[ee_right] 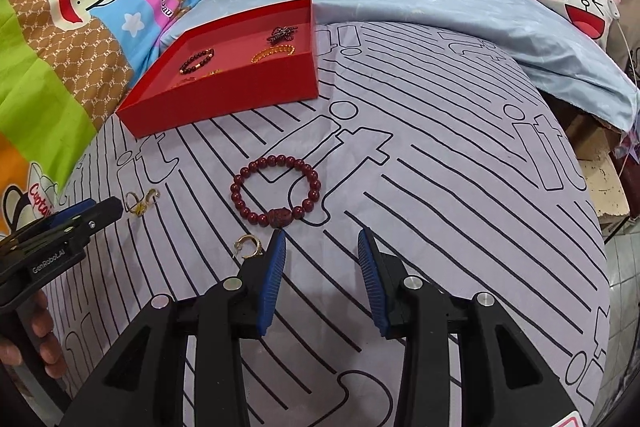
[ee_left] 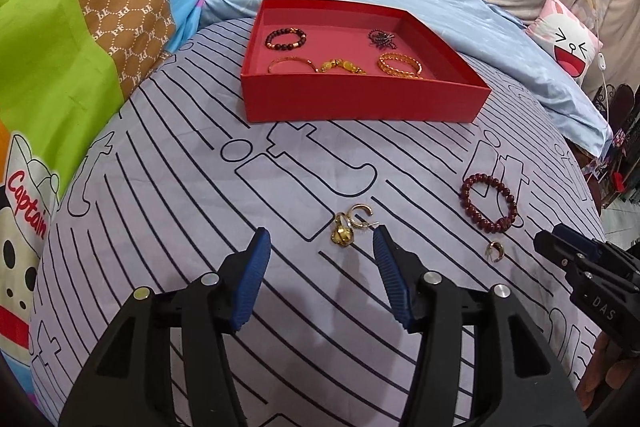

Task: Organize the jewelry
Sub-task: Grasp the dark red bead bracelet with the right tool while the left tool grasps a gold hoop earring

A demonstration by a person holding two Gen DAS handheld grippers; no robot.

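A red box [ee_left: 360,103] on the bed holds five bracelets. Dark red bead bracelet [ee_right: 276,190] lies flat ahead of the right gripper [ee_right: 322,239]; both grippers' fingers gape, empty, left gripper [ee_left: 320,237] near gold earrings [ee_left: 352,225].

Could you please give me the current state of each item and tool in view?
Red box: open, five pieces inside.
Red bead bracelet: loose on the sheet.
Gold earring pile: loose, outside the box.
Single gold earring: loose.
Left tool: open, empty.
Right tool: open, empty.

left gripper [ee_left: 320,233]: jaws apart, empty | right gripper [ee_right: 322,233]: jaws apart, empty
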